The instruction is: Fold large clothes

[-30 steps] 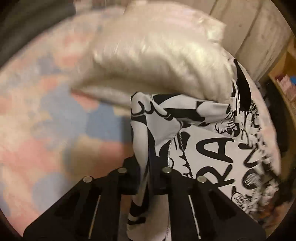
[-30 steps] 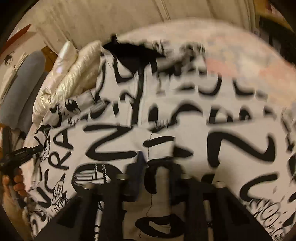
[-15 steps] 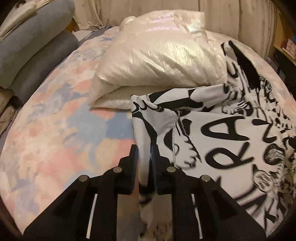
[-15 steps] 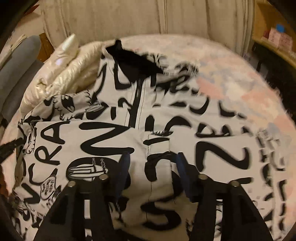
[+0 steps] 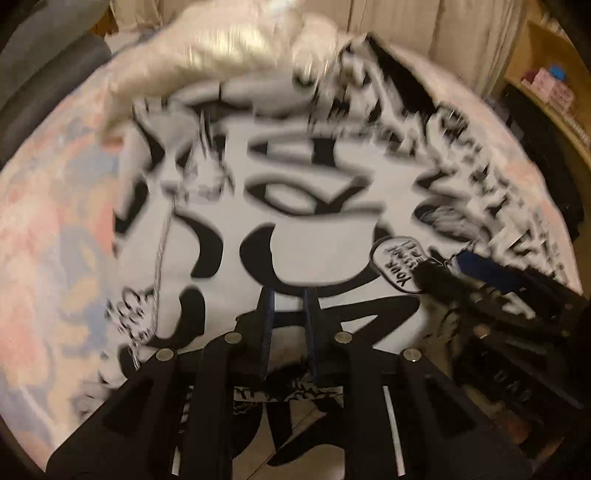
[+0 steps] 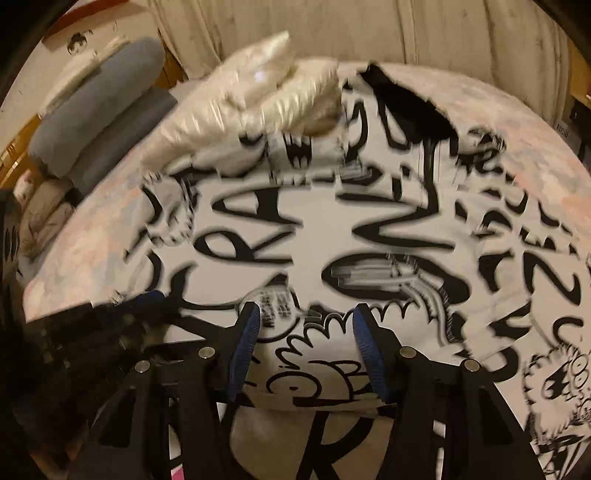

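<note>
A large white garment with bold black lettering (image 5: 317, 192) lies spread on a bed and fills both views (image 6: 332, 229). My left gripper (image 5: 288, 295) hovers over its near edge with its jaws a narrow gap apart and nothing between them. My right gripper (image 6: 306, 314) is open wide and empty above the same near edge. The right gripper also shows at the right of the left wrist view (image 5: 480, 273), and the left gripper shows at the left of the right wrist view (image 6: 147, 299). Both views are motion-blurred.
A shiny cream pillow (image 5: 229, 48) lies at the garment's far left (image 6: 258, 99). The pastel patterned bedspread (image 5: 48, 221) shows left of the garment. Grey cushions (image 6: 96, 107) sit at the far left, pale curtains (image 6: 369, 29) behind, a wooden shelf (image 5: 546, 92) at right.
My left gripper let go of the garment fold and moved right over the spread fabric. My right gripper stayed open and shifted left, so the two grippers are now close together.
</note>
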